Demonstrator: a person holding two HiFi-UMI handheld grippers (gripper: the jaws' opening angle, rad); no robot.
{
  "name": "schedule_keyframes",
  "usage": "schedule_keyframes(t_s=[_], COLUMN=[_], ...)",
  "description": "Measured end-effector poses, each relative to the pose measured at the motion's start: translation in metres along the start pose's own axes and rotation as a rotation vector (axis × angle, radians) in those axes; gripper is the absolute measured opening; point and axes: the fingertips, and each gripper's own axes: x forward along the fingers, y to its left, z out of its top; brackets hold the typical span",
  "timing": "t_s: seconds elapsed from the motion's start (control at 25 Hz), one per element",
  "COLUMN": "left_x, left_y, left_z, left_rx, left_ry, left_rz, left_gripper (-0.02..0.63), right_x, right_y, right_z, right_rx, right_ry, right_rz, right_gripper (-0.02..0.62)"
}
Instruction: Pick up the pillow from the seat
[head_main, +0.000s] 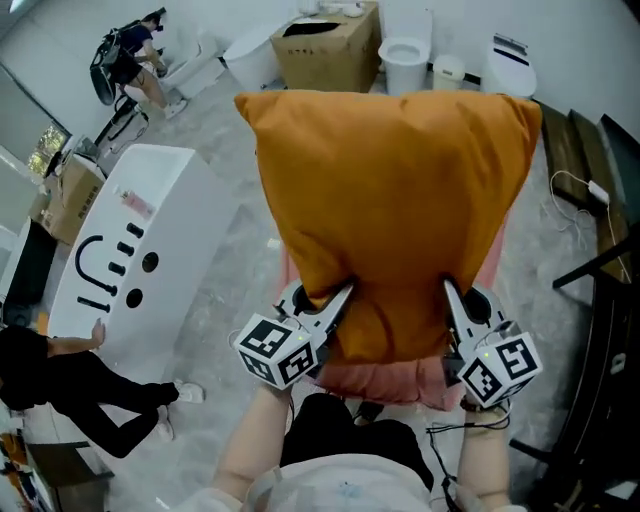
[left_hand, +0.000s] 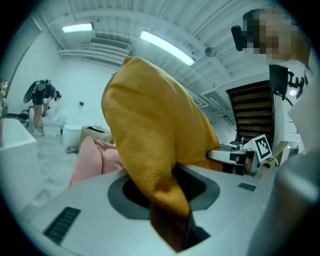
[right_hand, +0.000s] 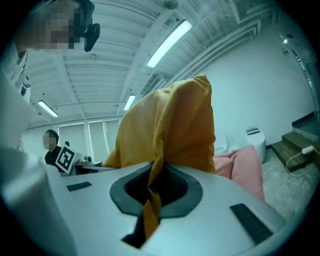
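The left tool (head_main: 340, 297) and the right tool (head_main: 452, 295) were each pinched shut on a bottom corner of the soft, probably light orange pillow (head_main: 390, 190), held up above the pink seat (head_main: 385, 382).

bright, even indoor light throughout; in the left gripper view the ceiling tube lights (left_hand: 167, 47) glow white with slight glare; a ceiling strip light (right_hand: 169, 43) shines the same way in the right gripper view; both gripper views are strong fisheye, with black vignetted corners and a cool teal cast; their nearest foreground is soft and out of focus; the pillow (head_main: 390, 200) is evenly lit in the head view, while its pinched fold low in the gripper views lies in dark shadow; straight lines bend towards the head view's edges
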Motion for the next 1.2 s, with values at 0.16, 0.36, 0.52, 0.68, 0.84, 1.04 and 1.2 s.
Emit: schedule_keyframes(t_s=[0.16, 0.36, 0.52, 0.68, 0.84, 1.04, 1.2], left_x=[-0.015, -0.044, -0.043, -0.047, -0.060, -0.069, -0.065], left_y=[-0.021, -0.036, -0.046, -0.051, -0.047, -0.038, -0.039], left_z=[0.067, 0.125, 0.170, 0.202, 0.230, 0.253, 0.258], left_rx=[0.100, 0.168, 0.231, 0.262, 0.304, 0.334, 0.333], left_ry=[-0.105, -0.218, -0.296, -0.347, -0.378, -0.407, -0.413], left_rz=[-0.021, -0.047, -0.084, -0.124, -0.154, -0.178, -0.202], left_gripper=[0.152, 0.152, 0.153, 0.154, 0.155, 0.158, 0.158], right_x=[-0.011, -0.021, -0.026, -0.029, -0.024, -0.014, -0.013], right_y=[0.025, 0.063, 0.074, 0.086, 0.106, 0.120, 0.119], right_z=[0.063, 0.121, 0.163, 0.195, 0.216, 0.231, 0.236], right_rx=[-0.069, -0.186, -0.253, -0.295, -0.311, -0.333, -0.335], right_ry=[-0.093, -0.162, -0.230, -0.278, -0.321, -0.340, -0.346], right_rz=[0.016, 0.049, 0.039, 0.021, -0.001, -0.031, -0.049], right_gripper=[0.025, 0.025, 0.025, 0.025, 0.025, 0.025, 0.025])
